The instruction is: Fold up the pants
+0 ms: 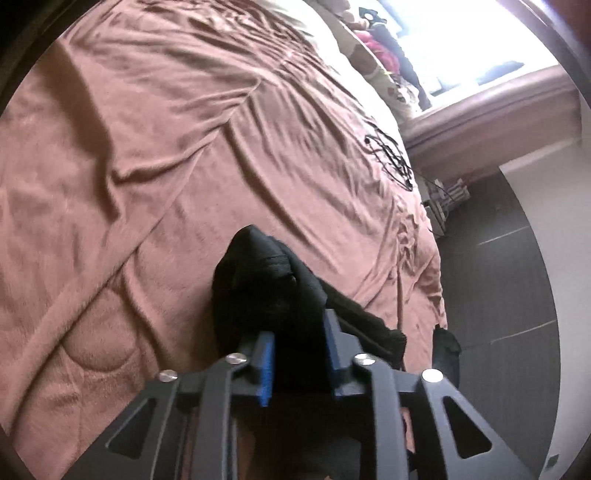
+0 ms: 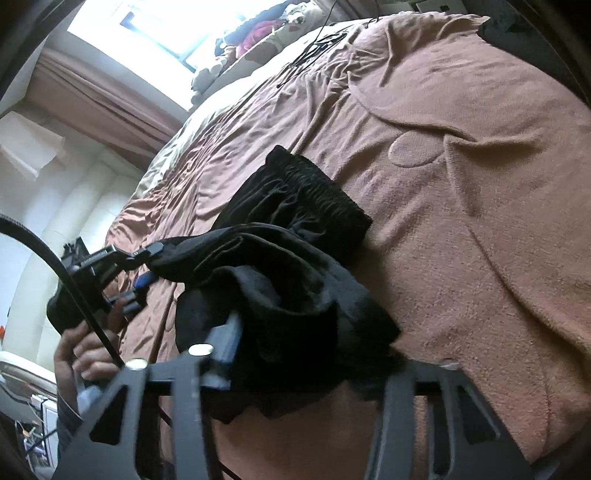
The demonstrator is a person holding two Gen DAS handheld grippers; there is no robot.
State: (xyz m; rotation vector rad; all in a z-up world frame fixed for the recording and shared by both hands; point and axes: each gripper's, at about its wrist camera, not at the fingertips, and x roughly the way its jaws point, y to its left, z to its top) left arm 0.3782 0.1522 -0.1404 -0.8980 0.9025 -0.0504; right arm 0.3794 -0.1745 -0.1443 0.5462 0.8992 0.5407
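The black pants point(image 2: 291, 236) lie bunched on the pinkish-brown blanket point(image 2: 461, 184), elastic waistband toward the far side. My left gripper point(image 1: 299, 332) is shut on a bunched end of the pants point(image 1: 258, 280), held above the blanket point(image 1: 147, 166). It also shows in the right wrist view point(image 2: 147, 262), clamping one end of the fabric. My right gripper point(image 2: 295, 350) is shut on a thick fold of the pants close to the camera; the fabric hides its right finger.
A black cable point(image 1: 391, 155) lies on the blanket near the far bed edge. Stuffed toys and clothes point(image 2: 258, 33) sit by the bright window. Dark floor point(image 1: 498, 277) lies beside the bed. A white wardrobe point(image 2: 66, 206) stands to the left.
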